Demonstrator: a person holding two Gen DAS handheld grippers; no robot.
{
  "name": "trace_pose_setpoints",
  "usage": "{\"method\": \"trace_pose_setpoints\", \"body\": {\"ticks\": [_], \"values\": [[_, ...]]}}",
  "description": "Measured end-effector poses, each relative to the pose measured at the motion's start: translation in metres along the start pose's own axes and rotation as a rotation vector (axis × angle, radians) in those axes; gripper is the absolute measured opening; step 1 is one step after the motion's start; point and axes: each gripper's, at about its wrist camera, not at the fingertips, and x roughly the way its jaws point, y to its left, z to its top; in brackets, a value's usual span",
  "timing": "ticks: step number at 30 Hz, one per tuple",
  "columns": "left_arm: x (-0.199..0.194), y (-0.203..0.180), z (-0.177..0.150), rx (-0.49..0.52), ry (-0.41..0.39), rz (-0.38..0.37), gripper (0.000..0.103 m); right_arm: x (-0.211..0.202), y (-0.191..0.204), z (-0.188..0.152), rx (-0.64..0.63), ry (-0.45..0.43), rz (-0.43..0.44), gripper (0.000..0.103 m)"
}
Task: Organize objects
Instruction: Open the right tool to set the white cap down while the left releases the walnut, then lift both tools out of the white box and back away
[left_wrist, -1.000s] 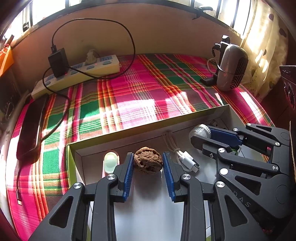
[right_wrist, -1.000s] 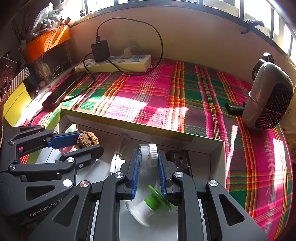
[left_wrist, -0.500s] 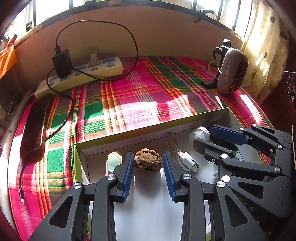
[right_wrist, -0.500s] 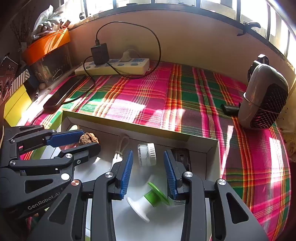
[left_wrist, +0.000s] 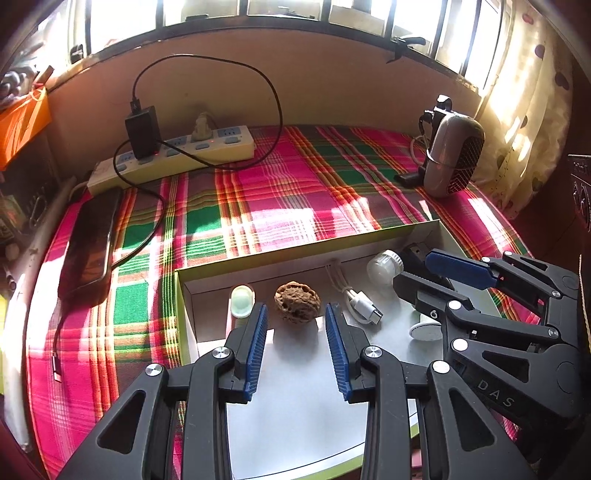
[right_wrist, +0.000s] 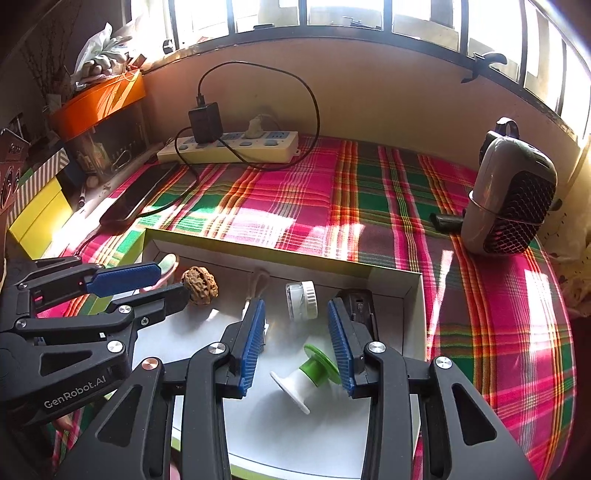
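**Both grippers standing open over the tray**

While the left gripper (left_wrist: 297, 314) is hovering over the tray (left_wrist: 332, 254), its blue pads are standing wide apart with nothing between them; the walnut (left_wrist: 297, 302) is lying loose on the tray floor just beyond the tips. A small pale capsule-like piece (left_wrist: 242, 301) is sitting to its left, a white USB cable (left_wrist: 360, 304) to its right, and a small clear jar with a white cap (left_wrist: 384, 262) farther right. The letters "DAS" are showing on the right gripper's black body in this view.

Seen from the right wrist, the right gripper (right_wrist: 295, 325) is holding nothing either, its jaws parted and the jar (right_wrist: 301, 300) resting free just past them. A green-and-white spool (right_wrist: 308, 371) is lying on its side between the fingers lower down, touching neither pad as far as I can tell, and a dark block (right_wrist: 360, 308) is sitting by the tray's right wall. "GenRobot.AI" is printed on the left gripper's frame.

To my eye, both items are placed; lifting straight clear, without nudging the spool, looks the careful way out.
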Motion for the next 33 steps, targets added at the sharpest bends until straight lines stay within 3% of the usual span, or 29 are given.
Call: {"method": "trace_pose_setpoints", "body": {"ticks": [16, 25, 33], "values": [[-0.042, -0.007, -0.031, -0.013, -0.048, 0.018, 0.031, -0.040, 0.015, -0.019, 0.019, -0.043, -0.007, 0.037], [-0.067, -0.014, -0.059, -0.011, -0.079, 0.042, 0.031, -0.060, 0.023, -0.047, 0.053, -0.059, -0.002, 0.037], [-0.081, -0.003, -0.095, -0.081, -0.083, -0.012, 0.031, -0.079, 0.024, -0.082, 0.099, -0.066, -0.008, 0.037]]}}
